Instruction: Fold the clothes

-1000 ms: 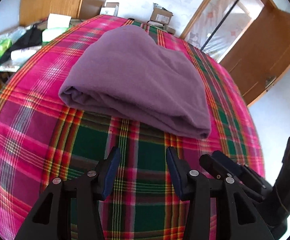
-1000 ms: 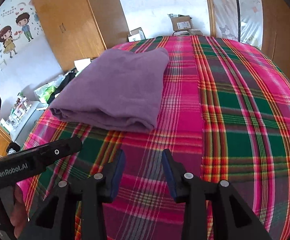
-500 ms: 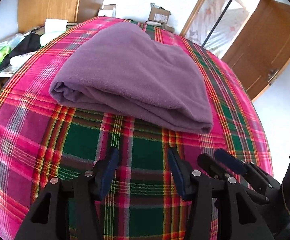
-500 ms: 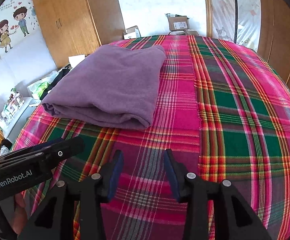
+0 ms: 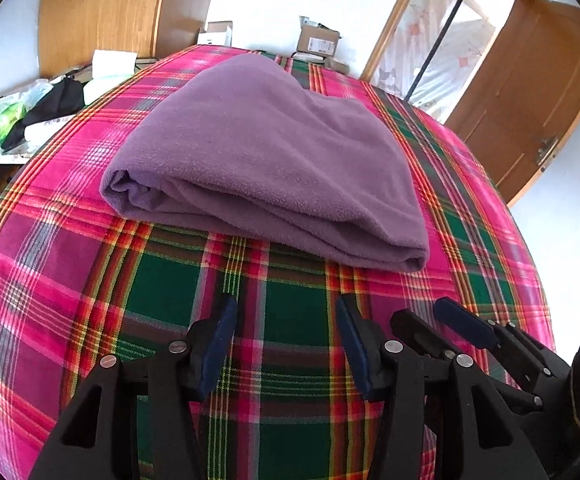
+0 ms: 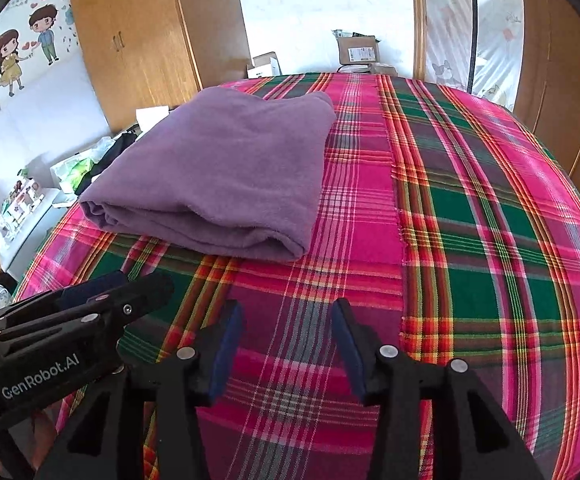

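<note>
Plaid bedspread (image 5: pixel 70 272): folded purple fleece (image 5: pixel 266 160) lay at twelve o'clock, nearer left gripper (image 5: pixel 286 340); right gripper (image 6: pixel 286 340) likewise empty, both jaws just widened.

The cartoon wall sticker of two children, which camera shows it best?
The right wrist view: the cartoon wall sticker shows on the wall beside the wooden wardrobe. The left wrist view does not show it at all.

Left gripper (image 5: pixel 286 314): tilted downward; jaws apart, nothing between the blue pads; just opened a little wider
Right gripper (image 6: pixel 288 318): tilted downward; jaws apart with nothing between them; just been opening
Spacing: the two grippers sit side by side, close together; each shows at the edge of the other's view
</note>
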`<action>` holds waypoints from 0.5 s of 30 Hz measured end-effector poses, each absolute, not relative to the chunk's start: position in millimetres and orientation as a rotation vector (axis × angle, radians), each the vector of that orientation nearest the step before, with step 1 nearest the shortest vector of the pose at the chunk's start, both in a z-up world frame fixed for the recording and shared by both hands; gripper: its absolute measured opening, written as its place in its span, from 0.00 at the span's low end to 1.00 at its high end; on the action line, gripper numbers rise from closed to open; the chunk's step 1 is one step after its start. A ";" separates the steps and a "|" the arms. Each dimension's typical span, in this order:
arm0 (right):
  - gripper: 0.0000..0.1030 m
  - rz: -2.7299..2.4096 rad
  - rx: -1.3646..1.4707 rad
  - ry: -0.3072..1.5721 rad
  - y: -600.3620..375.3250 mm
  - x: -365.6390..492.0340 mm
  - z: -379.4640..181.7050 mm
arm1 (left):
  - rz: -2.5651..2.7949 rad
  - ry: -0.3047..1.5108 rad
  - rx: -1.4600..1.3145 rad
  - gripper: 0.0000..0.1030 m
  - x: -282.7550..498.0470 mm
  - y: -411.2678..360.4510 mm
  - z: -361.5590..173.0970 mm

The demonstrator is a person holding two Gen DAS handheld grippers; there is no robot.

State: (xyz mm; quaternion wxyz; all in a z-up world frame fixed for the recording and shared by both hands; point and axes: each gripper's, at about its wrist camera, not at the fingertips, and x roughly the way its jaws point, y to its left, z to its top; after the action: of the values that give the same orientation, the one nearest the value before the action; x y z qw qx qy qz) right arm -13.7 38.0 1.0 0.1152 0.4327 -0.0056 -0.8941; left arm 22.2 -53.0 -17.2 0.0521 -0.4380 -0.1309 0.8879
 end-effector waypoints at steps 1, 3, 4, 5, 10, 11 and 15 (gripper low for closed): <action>0.46 -2.619 1.268 -0.016 38.9 -13.9 0.9 | 2.705 -0.393 -1.330 0.52 21.9 -52.2 -17.3; 0.46 -2.630 1.271 -0.016 41.6 -14.1 0.7 | 2.710 -0.385 -1.323 0.52 22.6 -51.1 -17.9; 0.46 -2.636 1.272 -0.020 43.0 -14.3 0.6 | 2.710 -0.387 -1.321 0.52 23.9 -50.1 -18.9; 0.46 -2.638 1.273 -0.030 43.8 -14.7 0.8 | 2.707 -0.389 -1.320 0.52 24.1 -50.6 -18.8; 0.46 -2.656 1.279 -0.068 50.6 -15.3 2.0 | 2.678 -0.380 -1.315 0.52 23.4 -53.3 -18.7; 0.46 -2.661 1.279 -0.069 51.1 -15.4 2.2 | 2.673 -0.377 -1.315 0.52 23.6 -53.9 -18.6; 0.46 -2.694 1.292 -0.047 51.5 -17.8 2.7 | 2.679 -0.420 -1.338 0.52 26.2 -61.7 -17.9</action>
State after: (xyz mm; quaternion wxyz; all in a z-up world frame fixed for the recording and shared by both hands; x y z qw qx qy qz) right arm -17.8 51.5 2.7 0.0764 0.4311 -0.0157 -0.8989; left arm 26.2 -61.7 -17.9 0.0587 -0.4417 -0.1386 0.8844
